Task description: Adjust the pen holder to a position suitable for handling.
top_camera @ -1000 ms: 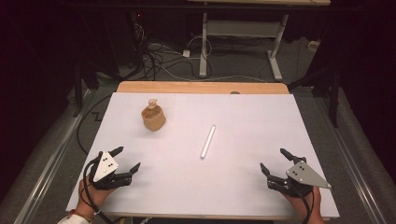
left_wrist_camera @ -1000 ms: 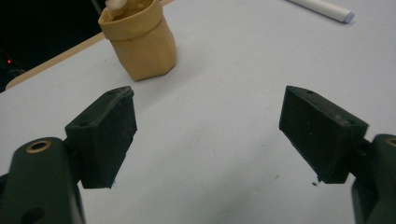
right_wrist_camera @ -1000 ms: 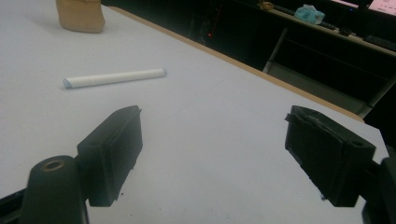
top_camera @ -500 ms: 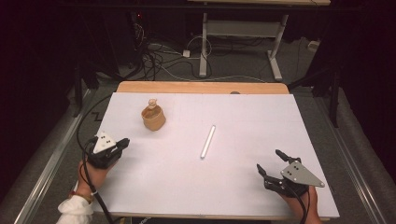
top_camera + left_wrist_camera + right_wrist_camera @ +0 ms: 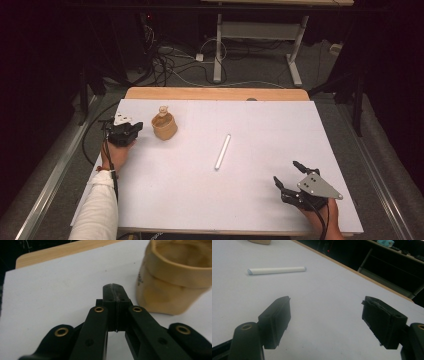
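Counter [image 5: 200, 200], white-topped with a wooden far edge. Tan cup [image 5: 164, 127] near its far left corner, upright (a small piece standing inside), with the left gripper [image 5: 131, 128] just beside it, jaws clenched on nothing; white stick [image 5: 222, 151] lies mid-counter. Right gripper [image 5: 286, 186] at the near right edge, jaws released, well apart from the stick.
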Available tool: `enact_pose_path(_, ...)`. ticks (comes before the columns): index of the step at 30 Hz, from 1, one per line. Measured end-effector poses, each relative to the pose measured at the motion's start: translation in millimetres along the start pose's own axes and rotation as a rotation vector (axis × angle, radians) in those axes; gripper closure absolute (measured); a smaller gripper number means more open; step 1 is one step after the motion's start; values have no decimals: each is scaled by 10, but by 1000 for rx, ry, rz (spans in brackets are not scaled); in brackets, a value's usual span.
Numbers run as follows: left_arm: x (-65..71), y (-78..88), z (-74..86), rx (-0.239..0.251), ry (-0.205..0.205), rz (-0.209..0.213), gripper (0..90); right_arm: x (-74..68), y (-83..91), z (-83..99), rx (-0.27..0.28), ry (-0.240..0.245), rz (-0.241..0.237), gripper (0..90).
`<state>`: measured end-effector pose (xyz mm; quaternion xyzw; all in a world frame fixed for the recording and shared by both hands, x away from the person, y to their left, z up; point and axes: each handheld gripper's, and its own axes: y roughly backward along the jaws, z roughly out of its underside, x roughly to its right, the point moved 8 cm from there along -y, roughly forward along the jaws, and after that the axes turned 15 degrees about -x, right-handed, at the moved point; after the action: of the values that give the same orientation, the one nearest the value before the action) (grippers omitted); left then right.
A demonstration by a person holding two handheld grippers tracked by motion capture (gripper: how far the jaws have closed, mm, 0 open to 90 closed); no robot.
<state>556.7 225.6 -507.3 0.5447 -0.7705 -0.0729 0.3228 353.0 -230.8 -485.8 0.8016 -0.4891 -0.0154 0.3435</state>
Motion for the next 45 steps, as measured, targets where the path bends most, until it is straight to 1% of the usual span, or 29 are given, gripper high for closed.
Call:
enact_pose_path(1,-3,-46,10,-10,11,2,880,-2,-7,3,-2,2,0,236)
enact_pose_path(2,39,-114,13,-22,-8,-6,880,-4,-29,7,-5,2,-6,238)
enact_pose_path(3,63,-142,7,-25,-20,-12,880,-3,-41,9,-8,3,-8,238)
enact_pose_path(4,63,-142,7,-25,-20,-12,880,-7,-49,10,-11,2,-11,238)
enact_pose_path(5,73,-170,-3,-30,-24,-25,880,-9,-56,10,-12,8,-11,238)
enact_pose_path(7,105,-201,-36,-29,-3,-18,879,-16,-59,11,-16,14,-10,239)
enact_pose_path(8,141,-227,-50,-26,0,-21,879,-21,-59,7,-14,15,-11,239)
enact_pose_path(9,167,-233,-49,-29,9,-7,879,-22,-56,2,-12,15,-11,239)
enact_pose_path(10,167,-233,-49,-29,9,-7,879,-23,-51,-4,-9,16,-13,239)
enact_pose_path(11,178,-251,-37,-35,-1,-13,879,-23,-46,-7,-7,18,-12,240)
enact_pose_path(13,223,-280,-21,-42,5,-1,879,-17,-41,-9,-4,14,-11,241)
enact_pose_path(15,232,-297,-18,-39,9,-8,880,-12,-38,-9,-3,13,-9,242)
enact_pose_path(16,226,-312,-12,-41,17,-13,880,-9,-35,-9,-3,14,-8,242)
enact_pose_path(17,217,-318,-6,-45,34,-8,880,-6,-31,-9,-3,13,-8,243)
enact_pose_path(18,207,-321,4,-51,41,-8,880,-3,-26,-11,0,14,-6,244)
enact_pose_path(21,211,-330,10,-53,31,-22,880,13,-14,-15,4,12,-1,245)
enact_pose_path(22,211,-343,28,-62,25,-31,880,19,-14,-16,5,10,2,246)
enact_pose_path(24,243,-381,79,-82,-13,-59,880,21,-15,-18,5,10,2,247)
enact_pose_path(25,257,-391,93,-85,-20,-66,880,20,-13,-19,3,9,6,247)
enact_pose_path(30,330,-416,131,-95,-33,-67,880,17,-2,-43,12,13,10,249)
enact_pose_path(31,388,-429,156,-102,-44,-55,880,20,-2,-44,12,12,10,249)
enact_pose_path(32,419,-437,168,-104,-49,-51,880,22,-3,-44,12,12,9,249)
enact_pose_path(33,419,-437,168,-104,-49,-51,880,24,-6,-45,12,11,11,249)
enact_pose_path(36,522,-466,211,-112,-75,-40,880,21,-4,-51,14,11,11,250)
enact_pose_path(37,606,-491,250,-121,-97,-31,880,22,-3,-54,15,13,12,249)
enact_pose_path(38,606,-491,250,-121,-97,-31,880,22,-2,-55,15,12,10,250)
enact_pose_path(39,643,-505,270,-125,-112,-30,880,21,-1,-56,16,11,8,250)
enact_pose_path(42,755,-539,310,-133,-134,-16,880,34,0,-54,17,9,11,250)
enact_pose_path(45,847,-572,336,-136,-145,-4,880,40,9,-53,19,8,11,251)
